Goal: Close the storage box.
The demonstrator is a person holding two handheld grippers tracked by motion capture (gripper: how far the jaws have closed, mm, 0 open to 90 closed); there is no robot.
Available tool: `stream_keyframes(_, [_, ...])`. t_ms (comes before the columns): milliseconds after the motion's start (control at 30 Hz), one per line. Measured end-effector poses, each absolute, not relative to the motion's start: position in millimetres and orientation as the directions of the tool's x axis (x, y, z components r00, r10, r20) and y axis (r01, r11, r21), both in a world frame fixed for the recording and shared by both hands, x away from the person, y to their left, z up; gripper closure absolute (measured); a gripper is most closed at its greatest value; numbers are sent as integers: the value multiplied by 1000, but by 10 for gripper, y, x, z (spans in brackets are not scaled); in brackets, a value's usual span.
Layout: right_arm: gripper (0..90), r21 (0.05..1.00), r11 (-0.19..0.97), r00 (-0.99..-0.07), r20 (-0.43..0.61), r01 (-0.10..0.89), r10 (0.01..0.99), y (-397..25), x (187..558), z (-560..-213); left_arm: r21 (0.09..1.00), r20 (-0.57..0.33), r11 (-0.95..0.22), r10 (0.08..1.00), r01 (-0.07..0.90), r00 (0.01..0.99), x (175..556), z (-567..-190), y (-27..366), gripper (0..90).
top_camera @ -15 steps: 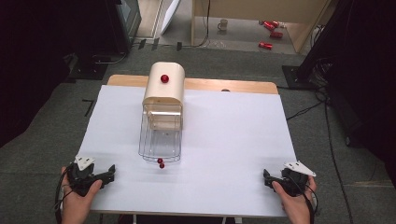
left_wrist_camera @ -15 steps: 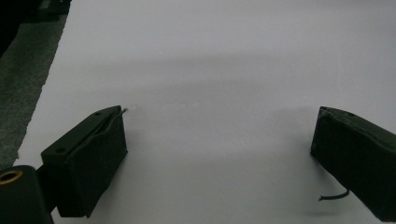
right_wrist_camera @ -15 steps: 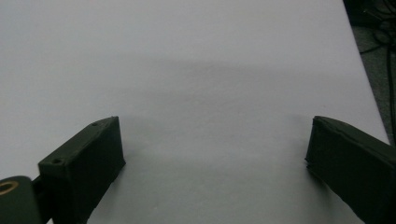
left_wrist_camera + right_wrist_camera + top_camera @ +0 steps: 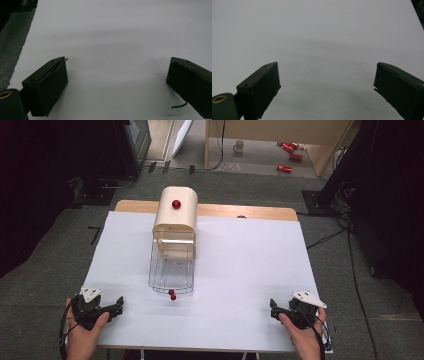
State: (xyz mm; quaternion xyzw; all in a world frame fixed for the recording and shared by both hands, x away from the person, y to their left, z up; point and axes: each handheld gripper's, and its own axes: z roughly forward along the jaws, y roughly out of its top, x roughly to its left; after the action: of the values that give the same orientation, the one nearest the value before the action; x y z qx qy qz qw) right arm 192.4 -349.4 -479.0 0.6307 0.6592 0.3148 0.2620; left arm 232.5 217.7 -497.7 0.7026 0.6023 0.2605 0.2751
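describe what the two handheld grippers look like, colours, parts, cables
Both the left gripper and the right gripper are black tools with two blocky, flat-faced jaws. Each carries a pale grey three-cornered plate on top, and a thin dark cable loops down by the left hand. The left gripper view shows a brass-coloured ring at the base and a short loose wire by one jaw.

Even overhead light brightened the white desk [image 4: 240,265] while the room's sides stayed dark, and soft, slightly blurred shadows lay beneath each tool.
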Motion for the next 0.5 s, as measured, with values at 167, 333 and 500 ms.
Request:
stream_keyframes(167, [63,755,47,-118,40,654,992,-3273,1944,-4708,701,35,-123,990,702,139,2324,-4977,2177,37])
stream_keyframes(333, [78,759,61,-151,50,649,987,-3095,1931,-4652,701,35,-123,990,703,139,2325,-4977,2176,37])
stream_keyframes(500, [82,772,78,-196,61,631,979,-2883,1938,-4553,700,35,-124,990,703,139,2325,-4977,2177,37])
